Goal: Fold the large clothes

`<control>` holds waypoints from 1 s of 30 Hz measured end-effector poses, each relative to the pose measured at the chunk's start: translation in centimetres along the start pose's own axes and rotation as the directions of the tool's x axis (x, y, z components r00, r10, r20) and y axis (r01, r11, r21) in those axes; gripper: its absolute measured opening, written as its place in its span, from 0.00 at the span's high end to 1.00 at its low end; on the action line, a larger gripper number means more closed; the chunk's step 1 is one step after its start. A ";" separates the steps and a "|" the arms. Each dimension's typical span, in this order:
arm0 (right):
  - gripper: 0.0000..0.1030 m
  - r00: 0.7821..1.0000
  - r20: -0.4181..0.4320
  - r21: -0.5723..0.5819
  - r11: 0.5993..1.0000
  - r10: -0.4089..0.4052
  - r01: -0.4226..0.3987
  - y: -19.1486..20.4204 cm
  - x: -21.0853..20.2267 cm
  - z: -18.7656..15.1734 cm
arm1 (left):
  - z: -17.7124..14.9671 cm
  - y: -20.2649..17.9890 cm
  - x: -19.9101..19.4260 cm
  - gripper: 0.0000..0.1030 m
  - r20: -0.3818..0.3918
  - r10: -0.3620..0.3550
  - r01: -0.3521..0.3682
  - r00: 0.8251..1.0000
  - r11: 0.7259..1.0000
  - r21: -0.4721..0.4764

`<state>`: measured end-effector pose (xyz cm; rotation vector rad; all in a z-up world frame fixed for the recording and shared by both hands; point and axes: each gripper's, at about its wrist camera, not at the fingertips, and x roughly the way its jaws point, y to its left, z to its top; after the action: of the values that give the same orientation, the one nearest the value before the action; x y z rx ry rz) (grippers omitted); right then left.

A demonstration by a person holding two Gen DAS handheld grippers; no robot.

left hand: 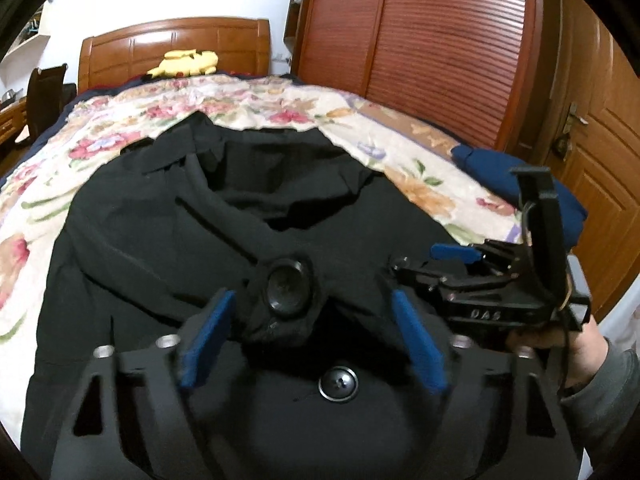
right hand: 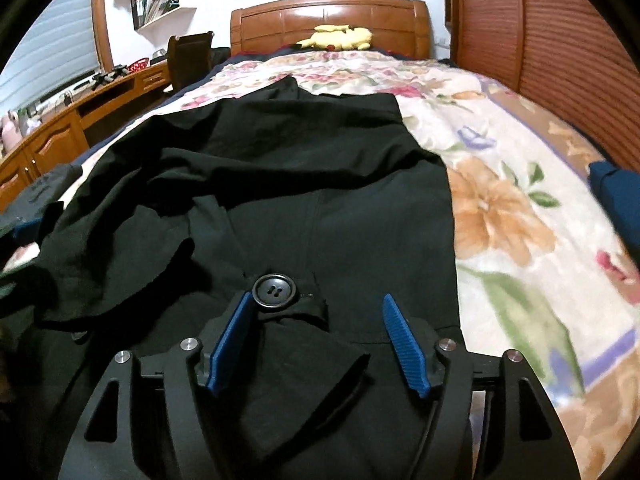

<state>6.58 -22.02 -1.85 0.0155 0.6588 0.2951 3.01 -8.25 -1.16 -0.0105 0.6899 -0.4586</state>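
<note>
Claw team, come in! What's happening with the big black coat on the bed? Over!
Left claw open, right claw open. Black coat spread on bed, rumpled, unfolded. Blue garment beside it, clear of coat.

coat [right hand: 340, 208]: matt black woven cloth, your glossy plastic button [right hand: 274, 287] | bedspread [right hand: 500, 208]: soft floral cloth | headboard [right hand: 328, 16]: glossy varnished wood | hand-held gripper pads [right hand: 404, 344]: ribbed blue rubber

Both grippers, the left gripper [left hand: 312, 336] and the right gripper [right hand: 318, 344], have black frames, ribbed blue pads and silver screws; one body reads "DAS". A grey sleeve [left hand: 604, 396] covers the wrist.
</note>
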 end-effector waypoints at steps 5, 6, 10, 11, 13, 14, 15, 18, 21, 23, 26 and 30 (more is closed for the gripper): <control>0.30 1.000 -0.006 0.005 1.000 0.004 -0.004 -0.1 -0.2 -0.1 | -0.4 0.4 -0.9 0.75 -0.019 0.017 -0.016 1.000 0.999 0.032; 0.30 1.000 -0.011 0.002 1.000 0.002 -0.002 0.0 -0.4 -0.1 | -0.3 0.7 -1.2 0.80 -0.017 0.021 -0.020 1.000 0.999 0.034; 0.29 1.000 -0.029 -0.006 1.000 -0.005 0.004 0.1 -0.2 0.2 | -0.2 2.8 -3.7 0.85 0.011 0.054 -0.054 0.998 0.998 0.028; 0.29 1.000 -0.026 -0.010 1.000 -0.012 0.011 0.2 -0.2 0.2 | -0.1 3.5 -4.5 0.85 0.018 0.062 -0.063 0.998 0.998 0.020; 0.29 0.999 -0.014 -0.026 0.999 -0.035 0.034 0.5 -0.6 0.1 | 0.1 5.0 -5.8 0.86 0.022 0.093 -0.094 0.995 0.995 0.015; 0.29 0.999 -0.009 -0.033 0.998 -0.047 0.046 0.6 -0.8 0.1 | 0.2 5.6 -6.4 0.86 0.023 0.111 -0.111 0.994 0.994 0.012; 0.29 0.998 -0.010 -0.042 0.998 -0.056 0.056 0.7 -0.9 0.1 | 0.4 6.3 -7.2 0.87 0.026 0.129 -0.129 0.991 0.992 0.008; 0.29 0.996 -0.002 -0.066 0.994 -0.085 0.085 1.3 -1.5 0.1 | 1.1 7.9 -9.0 0.87 0.022 0.145 -0.145 0.989 0.989 -0.017; 0.29 0.996 0.016 -0.086 0.992 -0.088 0.089 2.1 -2.5 0.3 | 1.7 9.1 -10.6 0.87 0.000 0.176 -0.176 0.984 0.984 -0.034; 0.29 0.997 0.035 -0.082 0.994 -0.070 0.072 2.6 -3.4 0.4 | 1.5 9.3 -11.6 0.87 -0.014 0.183 -0.183 0.983 0.982 -0.053; 0.29 0.997 0.061 -0.079 0.996 -0.045 0.050 3.2 -5.1 -0.2 | 0.5 8.9 -13.8 0.87 -0.007 0.227 -0.227 0.974 0.972 -0.062; 0.29 0.995 0.093 -0.095 0.995 -0.026 0.035 3.4 -7.2 -0.9 | -0.7 7.9 -16.0 0.86 0.015 0.276 -0.275 0.961 0.961 -0.017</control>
<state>-0.29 -20.77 2.13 -0.0732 0.5528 0.2944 -5.01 5.51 6.82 0.0676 0.6661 -0.1854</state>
